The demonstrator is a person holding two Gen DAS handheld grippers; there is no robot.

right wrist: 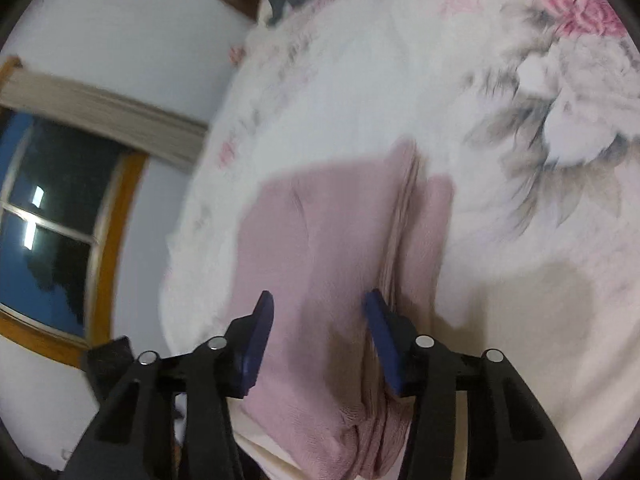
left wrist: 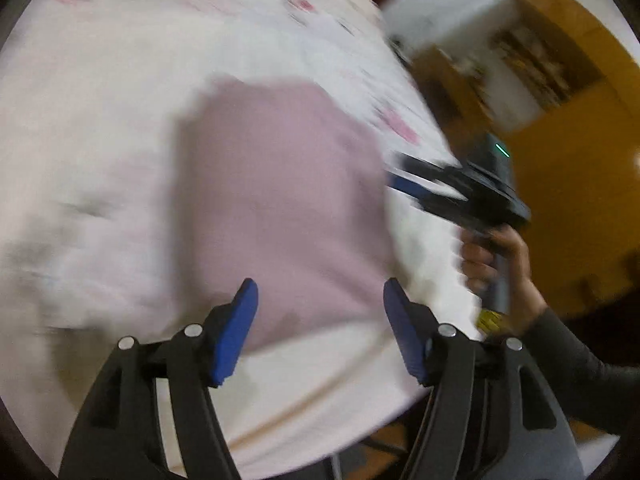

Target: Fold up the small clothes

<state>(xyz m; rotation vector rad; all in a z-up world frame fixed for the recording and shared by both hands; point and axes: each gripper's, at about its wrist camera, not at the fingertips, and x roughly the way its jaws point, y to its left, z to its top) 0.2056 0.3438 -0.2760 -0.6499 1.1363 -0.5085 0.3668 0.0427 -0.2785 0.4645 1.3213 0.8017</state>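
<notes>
Lying flat on the bed (left wrist: 100, 128), the pink cloth (left wrist: 280, 184) is seen as a compact, roughly square shape, which suggests that at least one fold has already been made. In the right wrist view, stacked layers are shown along one side of the cloth (right wrist: 332, 248), with a narrower strip beside them; the edges there are judged to have been laid one on another so that the bundle keeps its shape. A floral bedspread (right wrist: 560, 92) is spread beneath it, giving a broad, soft surface on which the fabric can be pressed flat.

The left gripper (left wrist: 320, 320) is held over the near edge of the cloth with its blue pads (left wrist: 236, 332) wide apart and nothing between them. The right gripper (right wrist: 318, 332) is likewise held apart and empty, just above the cloth near the layered side. Both are judged to be placed low and close so that an edge can be pinched for a further fold, or so that the cloth can be smoothed. In the left view the right gripper (left wrist: 404, 180) is seen from the side, carried by a hand (left wrist: 492, 256) in a dark sleeve (left wrist: 580, 364) at the cloth's far edge.

Heavy motion blur is present in both views, so fine creases cannot be made out.
</notes>
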